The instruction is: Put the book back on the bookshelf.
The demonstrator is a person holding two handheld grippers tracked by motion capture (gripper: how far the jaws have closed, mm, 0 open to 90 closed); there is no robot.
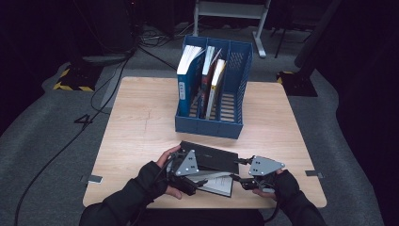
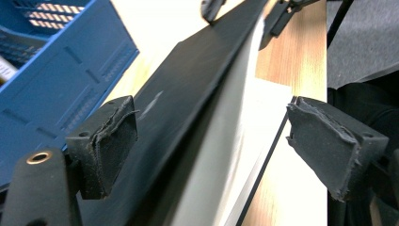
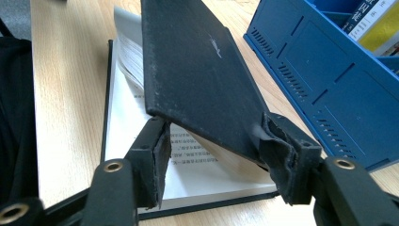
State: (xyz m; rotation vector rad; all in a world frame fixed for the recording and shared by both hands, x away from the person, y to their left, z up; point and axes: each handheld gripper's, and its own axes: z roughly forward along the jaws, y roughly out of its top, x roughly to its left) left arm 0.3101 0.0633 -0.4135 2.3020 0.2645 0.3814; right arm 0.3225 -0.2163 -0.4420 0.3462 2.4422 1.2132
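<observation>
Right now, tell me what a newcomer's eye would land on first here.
First, the black hardcover book lying half open at the near edge of the light wooden table, its cover lifted off white printed pages. The right tool holds that cover at its edge, while the left tool stands open around the book. Behind stands a blue plastic file rack holding upright books.

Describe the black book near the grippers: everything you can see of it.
The book is a black hardback with a matt, slightly scuffed cover and white pages of printed text. It lies open on the table's near edge, in front of the blue file rack. Its lower cover and some pages rest flat; the upper cover and a block of pages are lifted at a slant. The right gripper grips that raised part at its edge. The left gripper straddles the book with its jaws open, pads clear of it.
</observation>
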